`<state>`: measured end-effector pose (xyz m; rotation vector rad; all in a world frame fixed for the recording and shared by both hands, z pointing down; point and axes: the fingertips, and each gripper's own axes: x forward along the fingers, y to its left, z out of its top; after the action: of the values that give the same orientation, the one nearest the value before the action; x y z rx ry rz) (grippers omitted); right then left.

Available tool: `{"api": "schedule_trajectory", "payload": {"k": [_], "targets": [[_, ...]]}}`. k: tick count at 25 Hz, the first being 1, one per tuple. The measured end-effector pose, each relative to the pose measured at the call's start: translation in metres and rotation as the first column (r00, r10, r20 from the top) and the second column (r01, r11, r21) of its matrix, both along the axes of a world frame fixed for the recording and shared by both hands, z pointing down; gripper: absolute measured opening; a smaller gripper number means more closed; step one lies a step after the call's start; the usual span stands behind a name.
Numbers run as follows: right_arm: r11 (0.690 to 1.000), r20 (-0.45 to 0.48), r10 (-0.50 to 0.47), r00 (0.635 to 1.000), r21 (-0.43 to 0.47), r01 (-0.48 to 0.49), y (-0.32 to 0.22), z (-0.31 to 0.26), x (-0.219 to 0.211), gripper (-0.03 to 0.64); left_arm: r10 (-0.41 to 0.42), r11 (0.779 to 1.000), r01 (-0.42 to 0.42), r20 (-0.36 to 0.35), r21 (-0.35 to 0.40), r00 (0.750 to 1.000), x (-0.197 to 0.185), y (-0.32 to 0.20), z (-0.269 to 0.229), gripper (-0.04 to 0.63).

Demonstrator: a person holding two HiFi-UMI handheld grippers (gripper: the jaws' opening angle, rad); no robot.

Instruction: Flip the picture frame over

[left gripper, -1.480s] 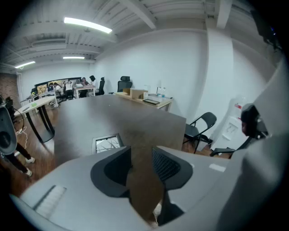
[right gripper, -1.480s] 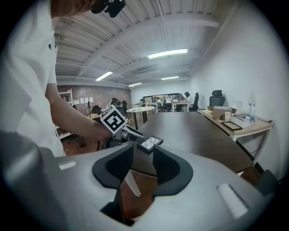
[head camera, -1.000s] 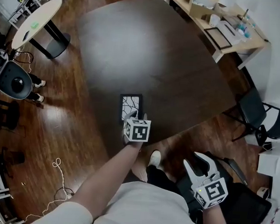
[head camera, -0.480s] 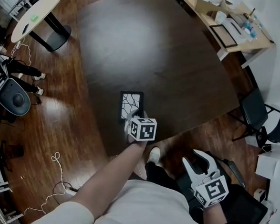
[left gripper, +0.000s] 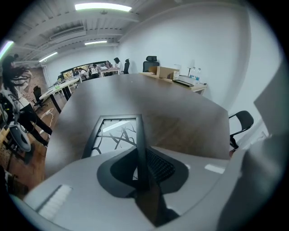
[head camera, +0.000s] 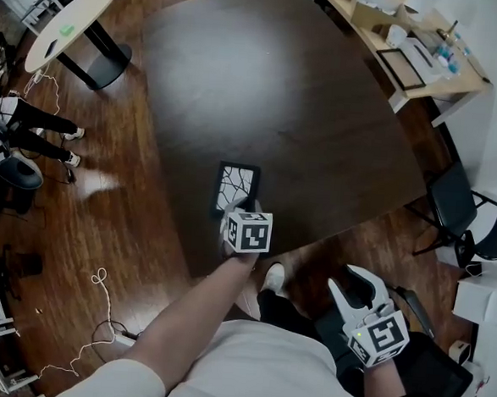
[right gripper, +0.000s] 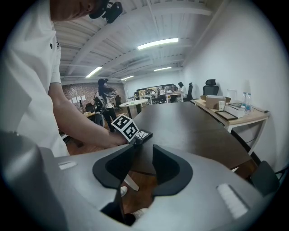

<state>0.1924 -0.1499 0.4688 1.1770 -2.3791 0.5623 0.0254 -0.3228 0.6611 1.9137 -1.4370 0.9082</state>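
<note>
1. White right gripper: low beside the lap, off the table, jaws parted with nothing between them.
2. Left gripper: jaws have just been closing. They now pinch the near end of the picture frame, with one side rail between the pads.
3. Frame sits close to the near edge of the dark wooden table, branch print facing up.
4. Handling, my read: thin black rails, so stiff and light. The front reflects the ceiling lights, so it's probably glazed, slick and breakable.
5. Grip the rail, not the pane. A pinch this far off-centre may let the frame swing during the turn.
6. Far side: light wood bench with boxes, not involved.
</note>
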Motion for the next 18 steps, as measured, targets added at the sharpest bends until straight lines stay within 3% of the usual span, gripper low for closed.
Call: {"api": "schedule_trajectory", "payload": {"k": [7,10,12,14,18], "targets": [[0.999,-0.003,-0.028,1.0,0.017,0.028,-0.009,-0.003,-0.016,0.135,0.053,0.999,-0.049,-0.201,0.024,0.978,0.006,0.003,-0.033,0.062],[0.999,-0.01,-0.038,0.999,0.025,0.038,-0.013,-0.007,-0.028,0.135,0.073,0.997,-0.07,-0.378,0.02,0.923,0.015,0.01,-0.055,0.063],[0.999,-0.013,-0.042,0.999,0.031,0.042,-0.017,-0.01,-0.037,0.133,0.083,0.996,-0.082,-0.529,0.025,0.845,0.022,0.01,-0.071,0.063],[0.998,-0.019,-0.045,0.999,0.034,0.045,-0.02,-0.013,-0.047,0.133,0.083,0.995,-0.094,-0.675,0.02,0.733,0.024,0.011,-0.083,0.063],[0.999,-0.027,-0.037,0.999,0.038,0.038,-0.024,-0.018,-0.071,0.132,-0.005,0.994,-0.096,-0.901,-0.052,0.435,0.01,0.012,-0.092,0.064]]}}
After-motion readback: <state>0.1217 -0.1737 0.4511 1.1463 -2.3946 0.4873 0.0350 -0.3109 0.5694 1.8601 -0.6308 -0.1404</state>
